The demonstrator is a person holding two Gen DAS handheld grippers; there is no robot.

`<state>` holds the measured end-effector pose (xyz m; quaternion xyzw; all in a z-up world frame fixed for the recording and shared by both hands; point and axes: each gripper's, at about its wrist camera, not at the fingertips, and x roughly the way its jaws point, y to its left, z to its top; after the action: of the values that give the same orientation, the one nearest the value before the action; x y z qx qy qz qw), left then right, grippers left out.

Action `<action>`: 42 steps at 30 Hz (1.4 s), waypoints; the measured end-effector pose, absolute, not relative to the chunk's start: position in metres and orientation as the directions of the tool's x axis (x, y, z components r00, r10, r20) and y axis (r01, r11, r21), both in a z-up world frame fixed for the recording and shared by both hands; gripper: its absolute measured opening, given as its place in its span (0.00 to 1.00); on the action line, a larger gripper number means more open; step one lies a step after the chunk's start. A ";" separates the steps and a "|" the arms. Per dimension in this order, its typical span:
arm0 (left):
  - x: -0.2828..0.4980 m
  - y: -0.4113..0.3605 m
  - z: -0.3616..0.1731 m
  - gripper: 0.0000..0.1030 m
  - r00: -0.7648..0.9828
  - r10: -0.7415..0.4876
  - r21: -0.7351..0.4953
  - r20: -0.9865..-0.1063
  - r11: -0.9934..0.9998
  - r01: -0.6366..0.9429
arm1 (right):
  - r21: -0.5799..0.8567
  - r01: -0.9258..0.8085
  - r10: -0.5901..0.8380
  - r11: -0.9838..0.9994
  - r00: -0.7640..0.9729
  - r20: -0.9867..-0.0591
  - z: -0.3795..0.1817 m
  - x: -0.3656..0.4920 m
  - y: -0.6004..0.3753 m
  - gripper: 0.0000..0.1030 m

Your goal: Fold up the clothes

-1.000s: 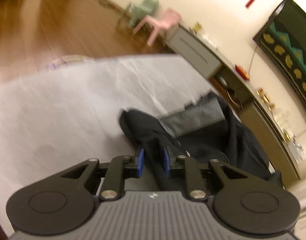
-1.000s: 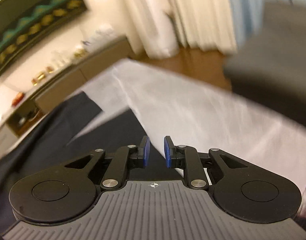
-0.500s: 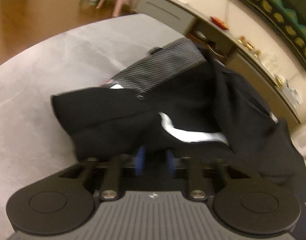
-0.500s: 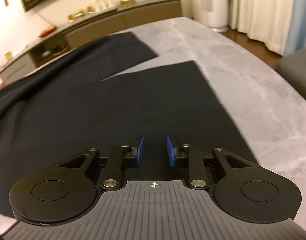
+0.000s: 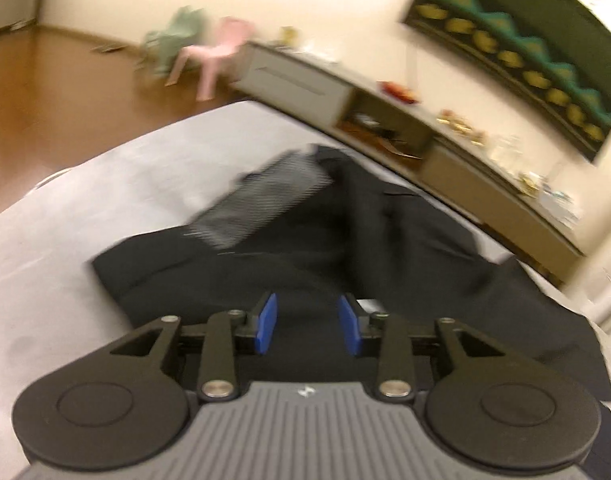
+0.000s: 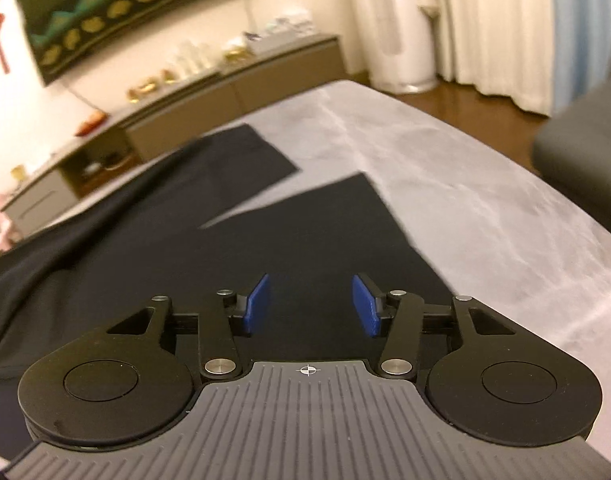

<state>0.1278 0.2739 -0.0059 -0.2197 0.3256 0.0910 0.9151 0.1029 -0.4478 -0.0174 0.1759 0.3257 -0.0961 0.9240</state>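
Black trousers (image 5: pixel 385 240) lie across the grey marble-look table (image 5: pixel 65 240), rumpled at the waist end where a grey striped waistband lining (image 5: pixel 261 200) is turned up. My left gripper (image 5: pixel 308 324) hovers just above that end, open, nothing between its blue pads. In the right wrist view the two trouser legs (image 6: pixel 265 240) lie flat, their hems pointing to the far right. My right gripper (image 6: pixel 311 306) stands open over the nearer leg, holding nothing.
The table's rounded edge (image 6: pixel 545 184) runs close on the right, with a dark sofa (image 6: pixel 585 132) beyond. A long low sideboard (image 5: pixel 445 160) with small ornaments lines the far wall. Pink and green child chairs (image 5: pixel 209 56) stand on the wooden floor.
Both grippers have opened and let go of the trousers, which now lie on the table. The left view has pulled back and up from the waist end.
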 end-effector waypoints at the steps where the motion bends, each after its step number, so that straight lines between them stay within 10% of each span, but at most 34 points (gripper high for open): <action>1: 0.135 0.267 -0.004 0.36 0.776 0.004 -0.348 -0.631 0.892 -0.288 | 0.270 0.269 -0.040 0.925 0.773 -0.633 -0.016 0.107 -0.442 0.49; 30: 0.244 0.344 -0.070 0.36 0.704 -0.098 -0.567 -0.703 0.675 -0.472 | -0.095 -0.817 0.509 0.569 0.441 -0.739 0.013 0.398 0.233 0.78; 31: 0.243 0.345 -0.071 0.36 0.703 -0.098 -0.568 -0.704 0.672 -0.475 | -0.103 -0.813 0.485 0.573 0.438 -0.757 0.004 0.405 0.246 0.74; 34: 0.238 0.354 -0.077 0.36 0.702 -0.111 -0.578 -0.703 0.664 -0.474 | -0.104 -0.789 0.444 0.606 0.444 -0.779 -0.005 0.417 0.265 0.02; 42: 0.225 0.386 -0.087 0.31 0.698 -0.088 -0.602 -0.711 0.589 -0.539 | -0.149 -0.732 0.521 0.665 0.596 -0.611 0.086 0.357 0.210 0.00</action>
<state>0.2252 0.3855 -0.0871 -0.4317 0.3634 0.1385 0.8139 0.3575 0.2104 0.0863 -0.1963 0.2695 0.3594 0.8716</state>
